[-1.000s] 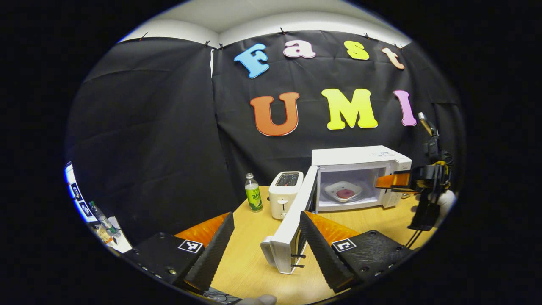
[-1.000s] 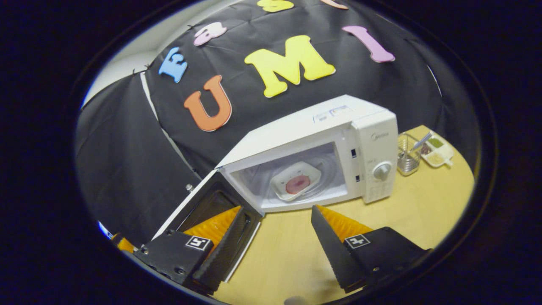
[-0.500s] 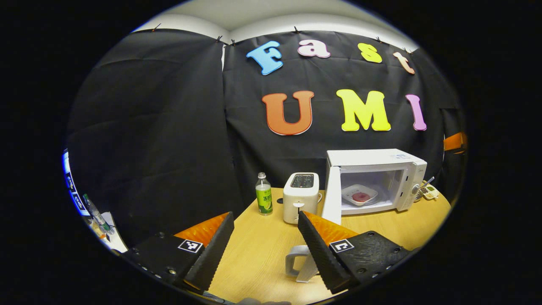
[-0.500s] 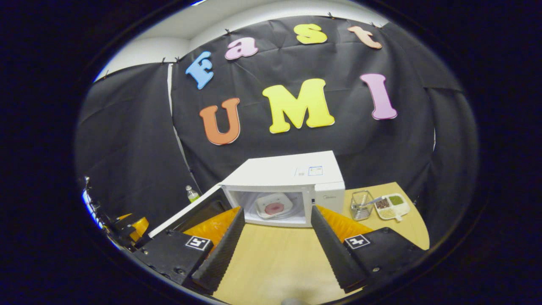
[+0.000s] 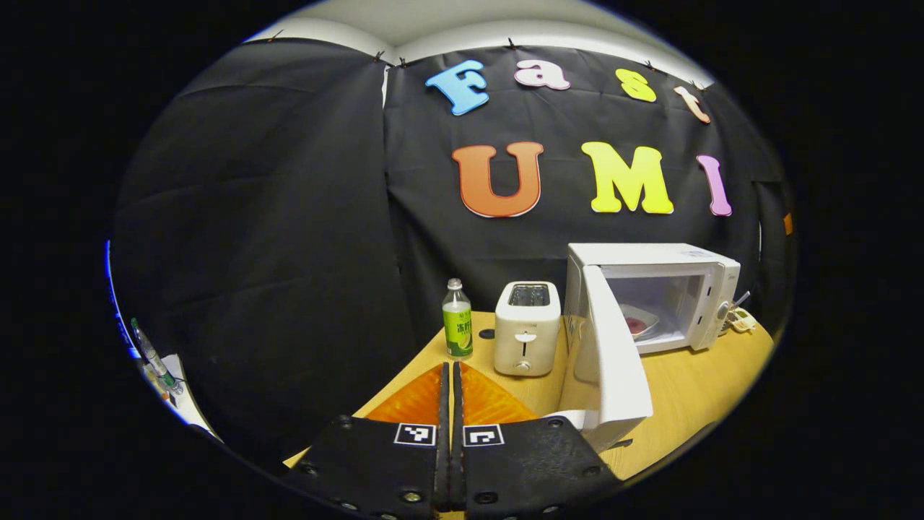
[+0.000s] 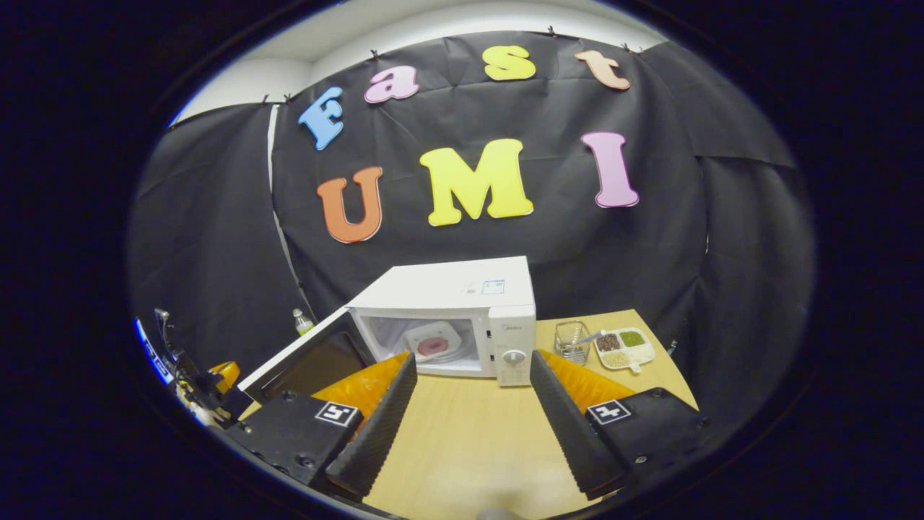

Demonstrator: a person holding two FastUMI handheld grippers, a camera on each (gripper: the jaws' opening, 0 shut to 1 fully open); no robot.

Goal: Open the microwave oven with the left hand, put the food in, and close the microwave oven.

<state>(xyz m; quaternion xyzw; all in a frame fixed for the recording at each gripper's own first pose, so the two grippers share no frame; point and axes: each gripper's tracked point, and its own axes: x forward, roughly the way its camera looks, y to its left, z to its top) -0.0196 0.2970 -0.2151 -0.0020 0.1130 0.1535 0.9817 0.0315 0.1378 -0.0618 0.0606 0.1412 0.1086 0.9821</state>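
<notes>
- Left gripper (image 5: 450, 375): fingers pressed together, empty, just left of microwave door (image 5: 613, 354).
- Right gripper (image 6: 469, 375): fingers wide apart, empty, over worktop (image 6: 462, 433).
- Door half-open.
- Food plate (image 6: 432, 341) inside microwave (image 6: 462, 318).
- Toaster (image 5: 527, 328), bottle (image 5: 457, 320) left of it.

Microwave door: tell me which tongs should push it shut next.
Left. The left tongs are shut, right beside the open microwave door, with the plate of food already inside. The right tongs hang open, facing the microwave from farther back.
</notes>
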